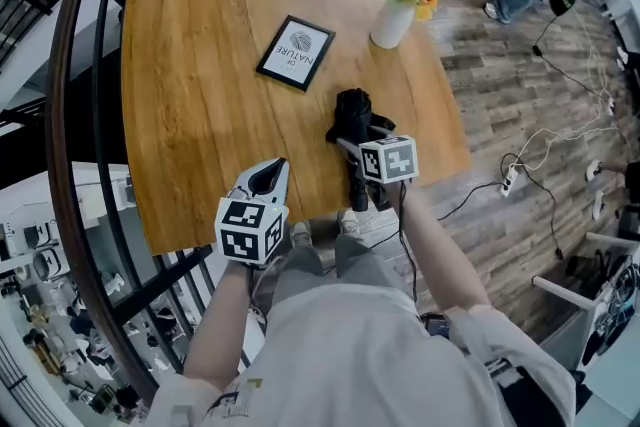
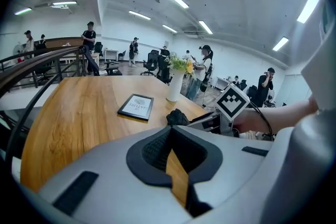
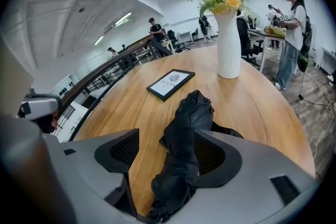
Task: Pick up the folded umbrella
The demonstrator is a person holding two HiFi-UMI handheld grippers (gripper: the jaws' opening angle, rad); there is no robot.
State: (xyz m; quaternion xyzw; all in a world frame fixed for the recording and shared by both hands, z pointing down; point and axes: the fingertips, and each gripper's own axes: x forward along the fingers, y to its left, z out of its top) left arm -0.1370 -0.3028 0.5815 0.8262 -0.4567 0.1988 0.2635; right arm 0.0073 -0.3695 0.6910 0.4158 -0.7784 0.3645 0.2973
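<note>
The folded black umbrella (image 1: 352,115) lies near the front right edge of the round wooden table (image 1: 190,115). In the right gripper view the umbrella (image 3: 189,123) runs lengthwise between the jaws of my right gripper (image 3: 170,152). It rests against the right jaw, and bare wood shows between it and the left jaw, so the jaws stand open around it. In the head view my right gripper (image 1: 352,143) sits over the umbrella's near half. My left gripper (image 1: 268,177) hovers at the table's front edge, left of the umbrella (image 2: 177,117), shut and empty.
A black-framed print (image 1: 295,52) lies at the table's middle. A white vase of flowers (image 1: 393,20) stands at the far right. A curved dark railing (image 1: 90,115) borders the left side. Cables and a power strip (image 1: 510,180) lie on the floor to the right.
</note>
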